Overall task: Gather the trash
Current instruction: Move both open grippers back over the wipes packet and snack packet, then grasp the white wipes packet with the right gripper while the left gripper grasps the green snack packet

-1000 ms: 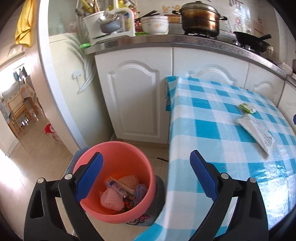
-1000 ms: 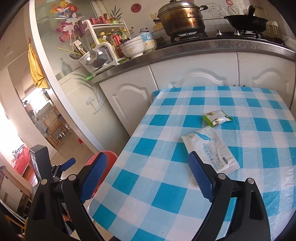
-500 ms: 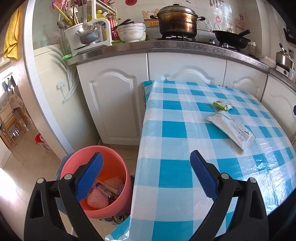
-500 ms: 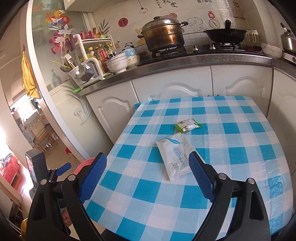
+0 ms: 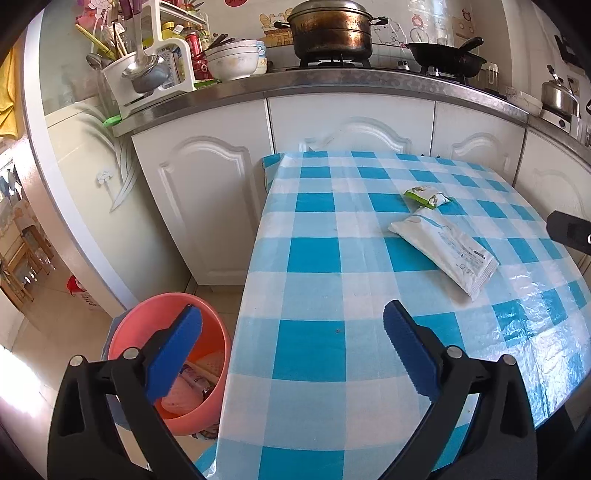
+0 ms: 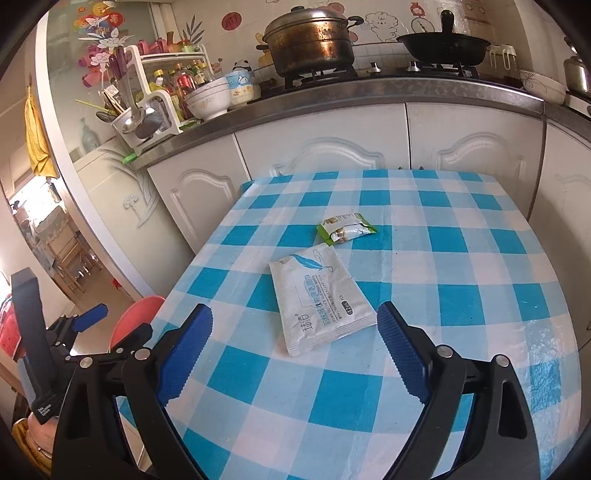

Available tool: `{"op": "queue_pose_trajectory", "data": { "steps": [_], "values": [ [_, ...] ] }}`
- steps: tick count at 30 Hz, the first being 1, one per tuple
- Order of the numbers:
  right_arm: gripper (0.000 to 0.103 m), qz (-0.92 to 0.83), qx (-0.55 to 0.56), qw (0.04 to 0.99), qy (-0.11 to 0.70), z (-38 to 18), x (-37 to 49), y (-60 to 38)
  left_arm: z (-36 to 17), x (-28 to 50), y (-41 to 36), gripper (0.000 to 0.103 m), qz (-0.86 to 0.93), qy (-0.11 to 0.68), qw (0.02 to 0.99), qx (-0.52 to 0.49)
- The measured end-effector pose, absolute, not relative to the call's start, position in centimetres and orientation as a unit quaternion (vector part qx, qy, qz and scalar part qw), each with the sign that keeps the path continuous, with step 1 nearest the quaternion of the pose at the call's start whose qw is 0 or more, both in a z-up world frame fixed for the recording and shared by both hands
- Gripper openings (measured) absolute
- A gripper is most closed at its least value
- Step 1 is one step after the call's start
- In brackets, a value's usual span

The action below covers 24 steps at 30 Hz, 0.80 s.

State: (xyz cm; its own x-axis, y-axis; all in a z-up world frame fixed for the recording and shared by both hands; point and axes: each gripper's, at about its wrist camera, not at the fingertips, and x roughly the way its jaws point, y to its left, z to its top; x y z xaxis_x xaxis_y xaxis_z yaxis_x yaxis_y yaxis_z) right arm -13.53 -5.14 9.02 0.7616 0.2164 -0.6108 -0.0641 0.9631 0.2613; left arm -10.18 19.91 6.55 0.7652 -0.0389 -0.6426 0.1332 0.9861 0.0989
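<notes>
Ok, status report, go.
Both tools open, empty: left tool, right tool. White packet and green wrapper on table. Pink bin unobstructed.

Both wrist cams angle down over the checkered table (image 5: 314, 280) toward the kitchen counter (image 6: 369, 92); both catch the white wet-wipe pack (image 6: 319, 302), right one closer.

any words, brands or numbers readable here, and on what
White packet: blue printed lines of text and a number in a dark oval, too blurred to read for sure.
Green snack wrapper: print too small.
Red round wall sticker: one character, unreadable.
Black strap tag: tiny white print, unreadable.
</notes>
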Motion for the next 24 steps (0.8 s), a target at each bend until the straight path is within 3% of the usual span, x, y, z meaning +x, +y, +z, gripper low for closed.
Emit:
{"op": "queue_pose_trajectory", "data": {
  "steps": [22, 24],
  "values": [
    [0.090, 0.130, 0.007, 0.886, 0.445, 1.8, -1.9, -2.7, 7.1, -5.7, 20.6, 0.099, -0.026, 0.345, 0.937, 0.051],
    [0.094, 0.122, -0.010, 0.888, 0.443, 1.6, -1.6, -2.7, 6.9, -5.2, 20.5, 0.099, -0.028, 0.346, 0.937, 0.047]
  ]
}}
